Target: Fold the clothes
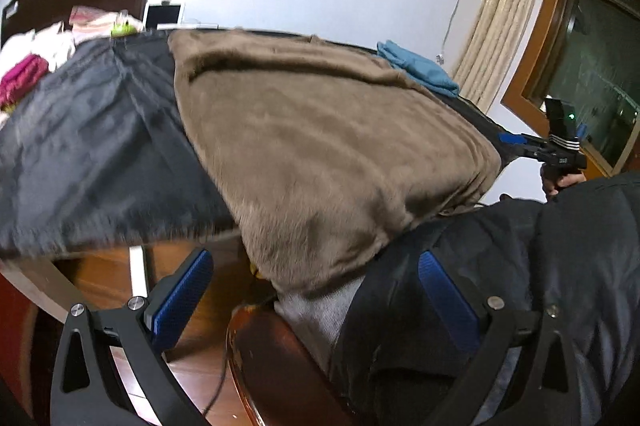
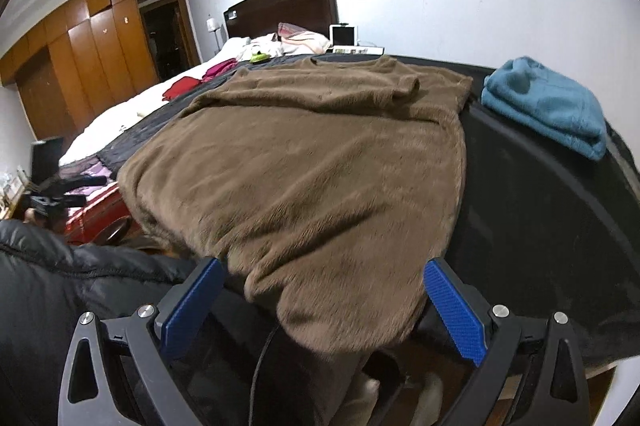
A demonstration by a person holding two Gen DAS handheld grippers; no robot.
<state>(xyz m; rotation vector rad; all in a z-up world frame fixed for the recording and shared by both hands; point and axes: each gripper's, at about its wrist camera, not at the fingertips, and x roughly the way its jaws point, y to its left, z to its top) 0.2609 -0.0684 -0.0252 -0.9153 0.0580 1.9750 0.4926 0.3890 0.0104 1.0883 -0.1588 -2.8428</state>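
The brown fleece garment [image 2: 316, 162] lies spread flat on a surface covered with a black cloth [image 2: 532, 210], its plush nap smooth with a few soft creases; I cannot tell whether that surface is a bed or a table. Its near hem droops over the near edge, and a fold or sleeve lies doubled across the far end by the neckline. Near the far right corner sits a folded teal fleece [image 2: 548, 106], a thick squared stack, apart from the brown one.

The right gripper [image 2: 324, 310] hovers at the near edge with its jaws wide apart, the ribbed blue pads [image 2: 456, 314] on either side of the hanging hem, not gripping it. The left gripper [image 1: 316, 298] is held off the near left edge, jaws likewise apart and empty, looking at the person's dark padded jacket [image 1: 580, 266].

Beyond the far left corner is a bed with white bedding [image 2: 120, 114] and red and magenta clothes [image 2: 216, 68].
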